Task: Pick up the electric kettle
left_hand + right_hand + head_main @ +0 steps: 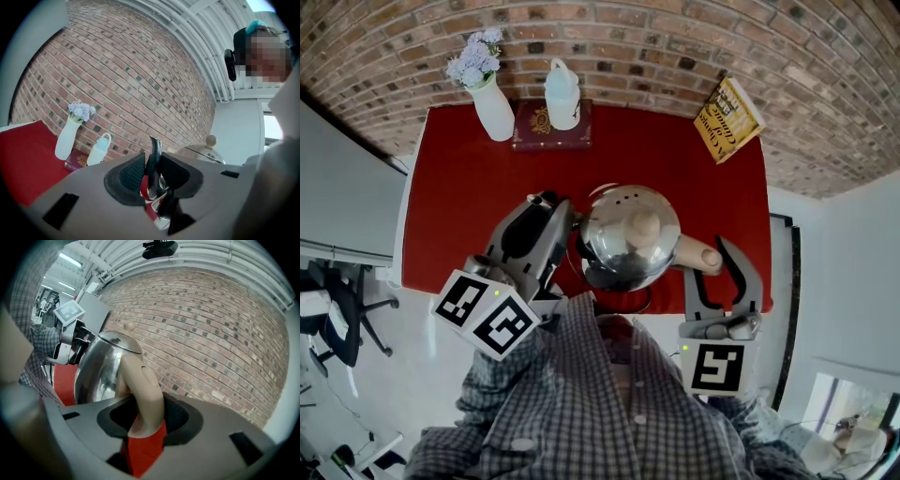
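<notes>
The electric kettle (630, 234) is a shiny steel dome with a beige knob on its lid, over the near part of the red table (450, 206). My left gripper (561, 223) is shut on its thin steel spout (153, 164), which stands upright between the dark pads (131, 174). My right gripper (714, 270) is shut on the beige handle (145, 390) at the kettle's right side. The steel body (101, 366) fills the left of the right gripper view. A dark round rim (619, 302) shows under the kettle's near side.
At the table's far edge a white vase with pale flowers (492, 108) stands by a white bottle (562, 94) on a dark red book (551, 129). A yellow book (727, 120) leans at the far right. A brick wall runs behind. An office chair (337, 319) stands left.
</notes>
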A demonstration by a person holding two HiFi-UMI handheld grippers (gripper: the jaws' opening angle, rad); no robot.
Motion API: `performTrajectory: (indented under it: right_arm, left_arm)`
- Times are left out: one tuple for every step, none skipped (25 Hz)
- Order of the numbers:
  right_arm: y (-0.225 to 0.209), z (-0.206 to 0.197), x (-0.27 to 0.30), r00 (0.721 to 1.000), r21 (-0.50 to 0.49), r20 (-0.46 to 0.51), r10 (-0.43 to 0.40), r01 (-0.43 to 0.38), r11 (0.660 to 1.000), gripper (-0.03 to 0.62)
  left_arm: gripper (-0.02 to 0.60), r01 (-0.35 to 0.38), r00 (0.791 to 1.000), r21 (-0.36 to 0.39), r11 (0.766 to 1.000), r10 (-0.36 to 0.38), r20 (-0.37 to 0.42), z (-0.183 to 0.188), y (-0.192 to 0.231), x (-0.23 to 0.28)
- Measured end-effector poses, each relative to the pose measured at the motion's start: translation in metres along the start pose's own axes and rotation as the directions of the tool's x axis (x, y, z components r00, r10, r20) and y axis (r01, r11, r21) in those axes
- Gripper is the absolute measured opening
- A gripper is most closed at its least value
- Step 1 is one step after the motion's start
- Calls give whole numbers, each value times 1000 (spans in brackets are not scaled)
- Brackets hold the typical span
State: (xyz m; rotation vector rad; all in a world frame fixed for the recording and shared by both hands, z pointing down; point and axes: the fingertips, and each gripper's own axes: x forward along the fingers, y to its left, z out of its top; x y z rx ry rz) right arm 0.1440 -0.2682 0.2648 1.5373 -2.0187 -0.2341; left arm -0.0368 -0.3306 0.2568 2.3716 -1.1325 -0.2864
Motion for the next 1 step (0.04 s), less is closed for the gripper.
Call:
performTrajectory:
  right_arm:
    - [0, 0, 0, 1000, -2, 0, 2, -2, 1000, 153]
  left_arm:
    - [106, -1, 1000, -2, 1000, 1, 0, -1, 0, -1]
